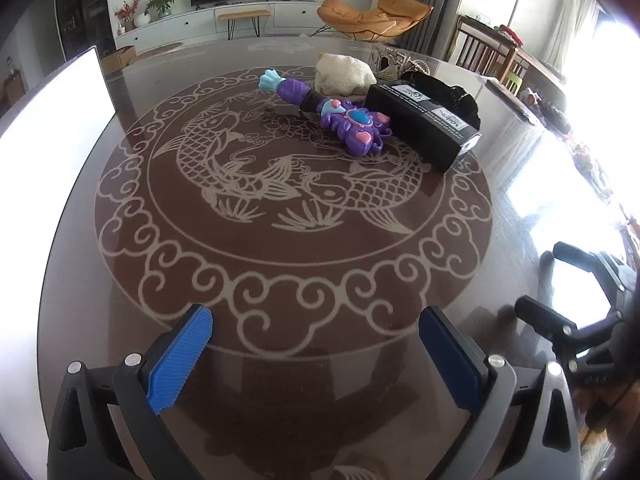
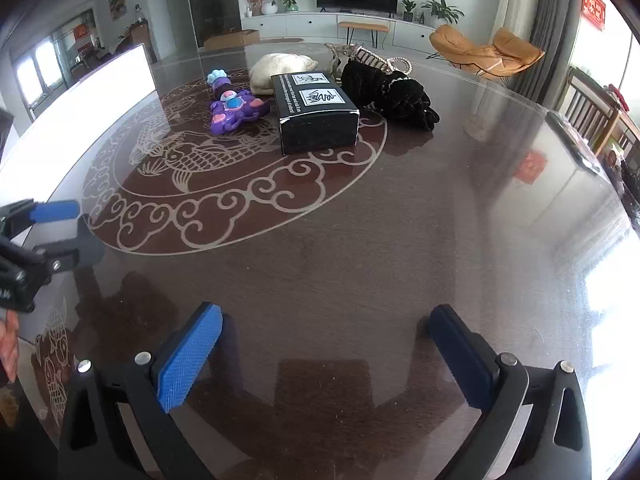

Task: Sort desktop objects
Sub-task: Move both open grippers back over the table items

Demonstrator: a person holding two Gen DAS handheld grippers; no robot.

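Observation:
A purple toy wand (image 1: 340,118) (image 2: 234,110), a black box (image 1: 424,120) (image 2: 314,114), a beige cloth pouch (image 1: 344,74) (image 2: 280,70), a black velvet bag (image 1: 460,94) (image 2: 394,92) and pearl beads (image 2: 384,62) lie grouped at the far side of the glass table (image 1: 320,240) (image 2: 380,220). My left gripper (image 1: 316,328) is open and empty, low over the near table, far from the objects. My right gripper (image 2: 326,330) is open and empty, also near the front. Each gripper shows at the edge of the other's view: the right one (image 1: 544,280), the left one (image 2: 72,224).
A bright white bin or panel (image 1: 52,132) (image 2: 80,92) stands at the table's left edge. The table top carries a fish and cloud pattern (image 1: 288,176). An orange chair (image 2: 484,52), a TV cabinet (image 2: 340,26) and wooden chairs (image 2: 592,116) stand beyond the table.

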